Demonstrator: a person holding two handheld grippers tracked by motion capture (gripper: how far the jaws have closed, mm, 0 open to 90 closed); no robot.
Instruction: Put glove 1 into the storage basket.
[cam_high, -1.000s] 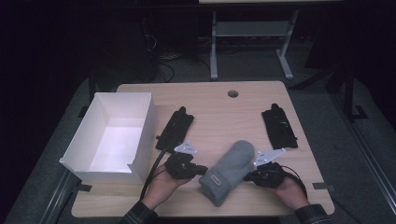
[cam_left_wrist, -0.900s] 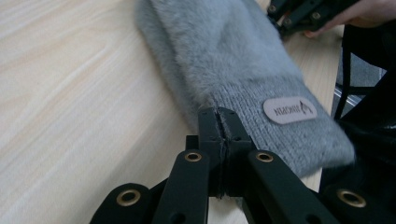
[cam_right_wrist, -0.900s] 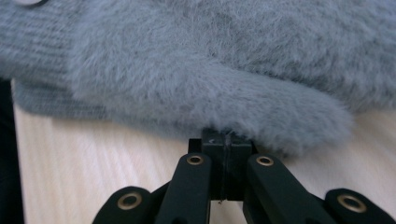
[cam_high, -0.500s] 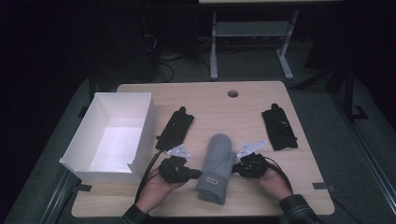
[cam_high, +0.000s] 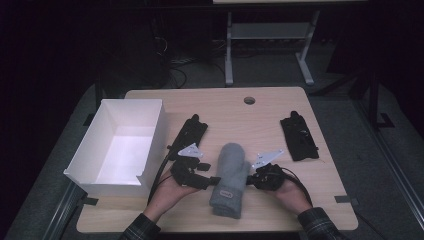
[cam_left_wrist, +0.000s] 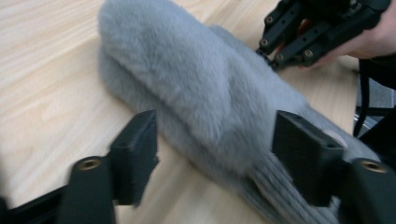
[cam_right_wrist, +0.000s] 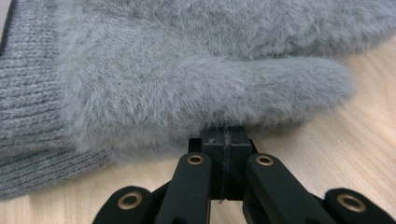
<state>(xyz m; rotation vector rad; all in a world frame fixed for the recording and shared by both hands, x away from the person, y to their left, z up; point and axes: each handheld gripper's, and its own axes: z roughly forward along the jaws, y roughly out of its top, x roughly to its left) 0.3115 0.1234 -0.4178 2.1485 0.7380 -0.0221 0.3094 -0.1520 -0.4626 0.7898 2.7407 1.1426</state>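
Grey mitten (cam_high: 231, 179) label unreadable | left hand-held gripper (cam_left_wrist: 212, 154) spread | right hand-held gripper (cam_right_wrist: 225, 140) pressed together

The high view is dim, with the surroundings of the pale wooden table (cam_high: 260, 112) nearly black from nine through three o'clock. The open white cardboard box (cam_high: 120, 145) glows brightest. Both gripper views are evenly lit; the left one is softly blurred toward six o'clock.

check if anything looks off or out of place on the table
Nothing stands out. The grey mitten lies flat on the table between the open left gripper and shut right gripper; the white box sits upright.
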